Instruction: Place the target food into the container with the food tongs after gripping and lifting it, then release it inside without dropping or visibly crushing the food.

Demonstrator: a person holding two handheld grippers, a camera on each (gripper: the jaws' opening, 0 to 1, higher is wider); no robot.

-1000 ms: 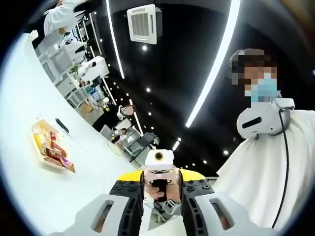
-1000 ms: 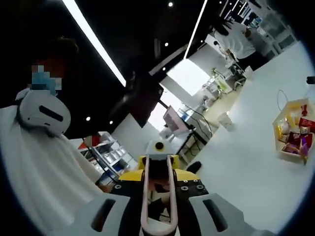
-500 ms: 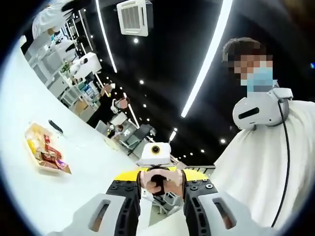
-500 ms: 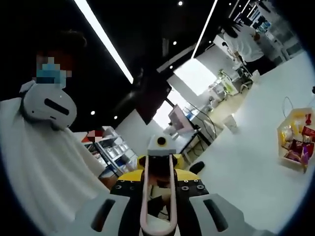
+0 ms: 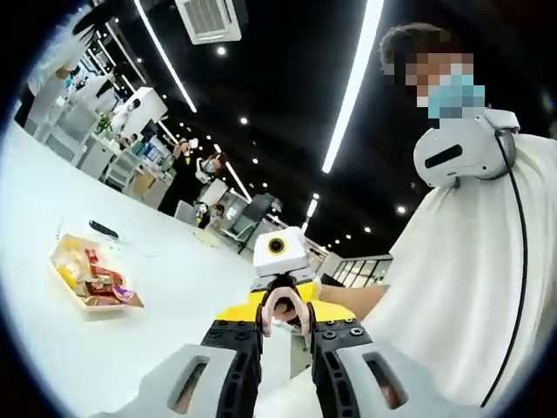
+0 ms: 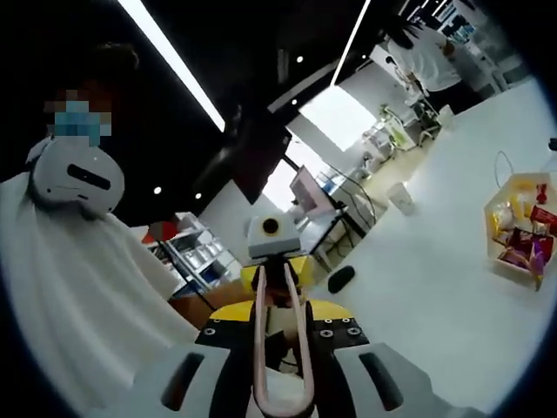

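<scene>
Right gripper view: my right gripper (image 6: 280, 370) clamped one pair of pale pink looped food tongs (image 6: 281, 348), nothing between their arms. One yellow food container (image 6: 520, 229) sat well apart on the white table (image 6: 418, 287). My left gripper (image 5: 285, 366) stood nearly closed, empty.

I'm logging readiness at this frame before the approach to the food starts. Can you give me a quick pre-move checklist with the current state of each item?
1. Tongs held: ok. The right gripper is shut on the pink tongs.
2. Tong tips free of food: cannot tell; the tips are hard to make out.
3. Tray in sight: ok. The tray of snacks lies on the white table, also seen in the left gripper view.
4. Tongs near the food: not ok; the tray is well off from both grippers.
5. Left gripper free: ok; its jaws are nearly together with nothing between.
6. Target container located: cannot tell.
</scene>
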